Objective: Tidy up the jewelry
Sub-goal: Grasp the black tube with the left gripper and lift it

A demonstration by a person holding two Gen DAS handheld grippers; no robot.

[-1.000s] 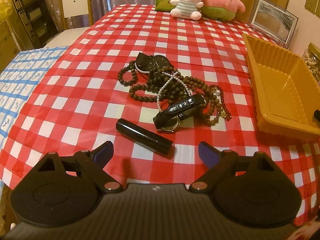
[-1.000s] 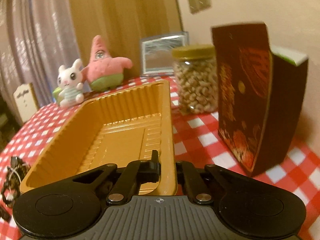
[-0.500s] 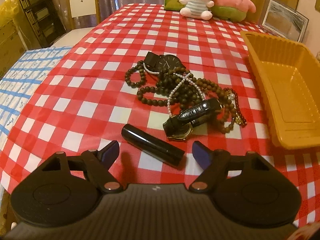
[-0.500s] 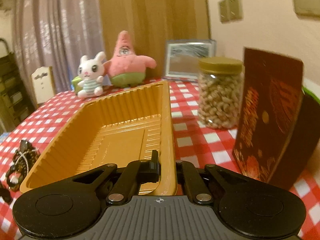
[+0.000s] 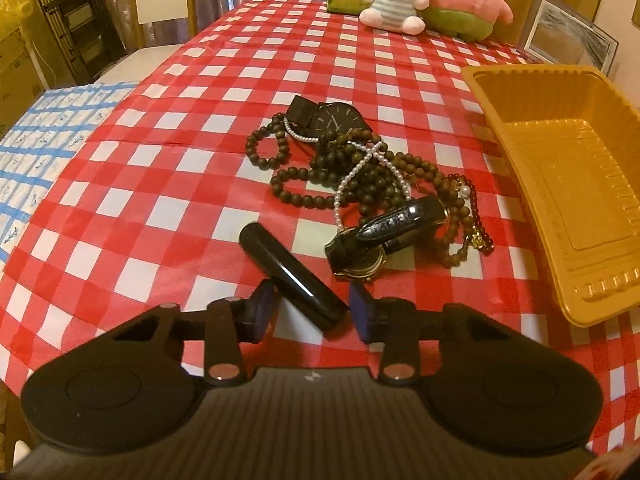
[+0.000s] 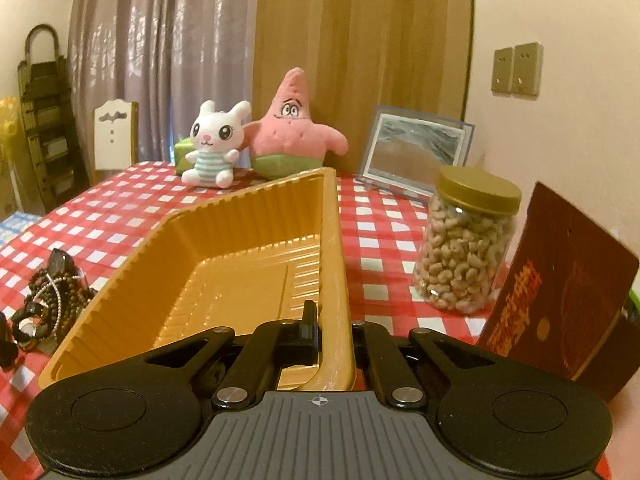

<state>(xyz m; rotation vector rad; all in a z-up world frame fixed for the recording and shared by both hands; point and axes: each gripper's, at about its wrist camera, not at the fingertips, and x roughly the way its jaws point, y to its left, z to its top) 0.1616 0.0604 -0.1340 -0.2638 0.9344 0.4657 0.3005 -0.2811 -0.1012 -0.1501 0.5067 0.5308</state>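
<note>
Left wrist view: the left gripper points down at a red-checked table, its jaws closing about the near end of one black tube; the pads do not yet press on it. Just beyond lies one tangled jewelry heap: two watches, one with a black dial at the far side and one gold-cased with a black strap at the near side, one white pearl strand, and several dark bead strings whose count cannot be told. One empty orange tray stands to the right of the heap, apart from it.

Right wrist view: the right gripper is clamped on the tray's near right rim. Behind stand two plush toys, a rabbit and a pink star, one picture frame, one nut jar and one dark red box.
</note>
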